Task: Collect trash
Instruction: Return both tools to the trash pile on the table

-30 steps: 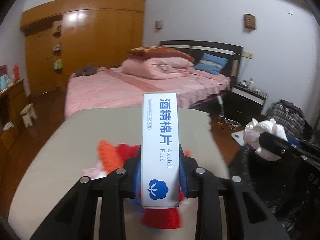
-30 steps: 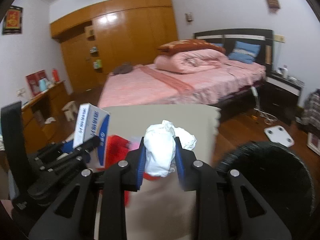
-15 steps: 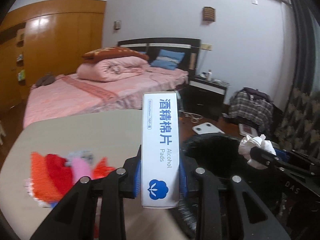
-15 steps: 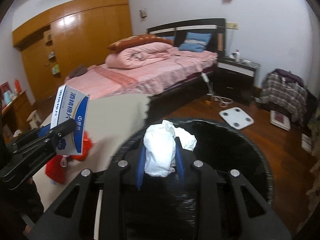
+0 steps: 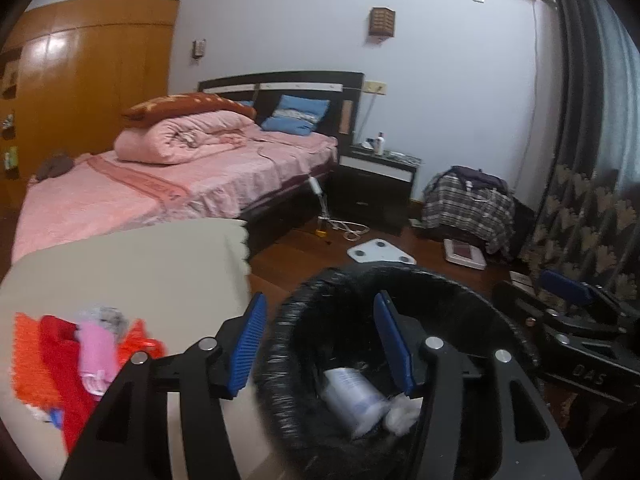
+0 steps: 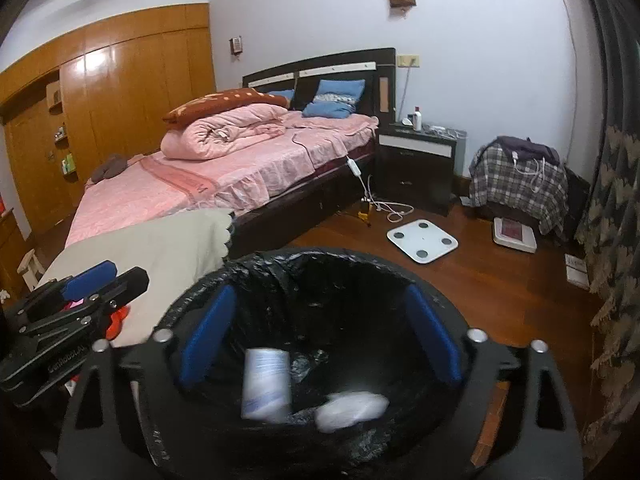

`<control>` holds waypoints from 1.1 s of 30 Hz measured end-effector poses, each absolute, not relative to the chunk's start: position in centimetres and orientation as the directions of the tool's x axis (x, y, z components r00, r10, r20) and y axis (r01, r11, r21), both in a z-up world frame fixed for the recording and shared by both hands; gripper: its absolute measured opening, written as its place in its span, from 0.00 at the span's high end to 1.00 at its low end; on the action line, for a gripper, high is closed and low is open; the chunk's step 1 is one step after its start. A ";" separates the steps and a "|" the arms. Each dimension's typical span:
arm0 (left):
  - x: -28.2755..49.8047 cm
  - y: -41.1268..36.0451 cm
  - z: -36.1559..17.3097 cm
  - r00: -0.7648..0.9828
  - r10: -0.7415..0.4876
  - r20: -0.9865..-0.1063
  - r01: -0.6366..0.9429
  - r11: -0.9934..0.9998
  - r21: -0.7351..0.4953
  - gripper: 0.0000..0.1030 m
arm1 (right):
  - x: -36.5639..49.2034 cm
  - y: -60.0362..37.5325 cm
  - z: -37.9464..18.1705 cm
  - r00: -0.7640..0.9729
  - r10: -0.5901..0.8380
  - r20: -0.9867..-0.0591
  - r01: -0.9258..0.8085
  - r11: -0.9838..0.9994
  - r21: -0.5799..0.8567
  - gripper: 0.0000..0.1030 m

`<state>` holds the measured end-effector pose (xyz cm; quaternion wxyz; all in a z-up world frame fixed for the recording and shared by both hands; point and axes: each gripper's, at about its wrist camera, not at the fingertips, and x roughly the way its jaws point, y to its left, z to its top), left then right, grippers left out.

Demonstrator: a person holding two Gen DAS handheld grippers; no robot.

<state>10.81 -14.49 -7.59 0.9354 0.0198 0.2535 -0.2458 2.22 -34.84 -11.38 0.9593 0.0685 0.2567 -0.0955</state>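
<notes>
The alcohol pads box (image 6: 266,384) lay inside the black-lined trash bin (image 6: 280,268), with the crumpled white tissue (image 6: 352,408) just beside it on the bin's bottom. Both looked blurred. Above the bin, the right gripper (image 6: 320,332) had its jaws spread wide, having just been opening, with nothing between them. The left gripper (image 5: 320,344) hung over the bin's near rim, its jaws likewise released after just opening, and empty. Beside the bin stood the tabletop (image 5: 140,264) under a beige cover, where red, orange and pink scraps (image 5: 80,352) lay in a heap. A pink bed (image 6: 224,176) stood beyond.
</notes>
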 end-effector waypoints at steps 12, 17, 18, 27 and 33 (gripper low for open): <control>11.0 -1.3 -8.0 0.889 -0.104 -0.445 0.133 0.990 0.036 0.42 | 7.9 -23.1 -10.8 0.871 0.100 -0.482 -0.037 0.990 0.138 0.09; 11.6 4.0 -9.7 0.881 0.022 -0.473 0.002 0.999 0.051 0.42 | 10.9 -17.8 -11.9 0.847 0.174 -0.502 -0.123 0.983 0.133 0.09; 11.7 4.8 -10.0 0.878 0.036 -0.476 -0.014 0.999 0.050 0.42 | 11.4 -17.0 -12.2 0.842 0.182 -0.508 -0.133 0.982 0.133 0.09; 12.5 8.1 -11.8 0.854 0.095 -0.511 -0.084 0.995 0.045 0.42 | 15.4 -12.6 -16.2 0.773 0.192 -0.605 -0.161 0.981 0.106 0.20; 12.7 7.9 -12.9 0.843 0.080 -0.531 -0.076 0.997 0.028 0.42 | 16.8 -11.9 -18.5 0.718 0.177 -0.673 -0.154 0.984 0.094 0.25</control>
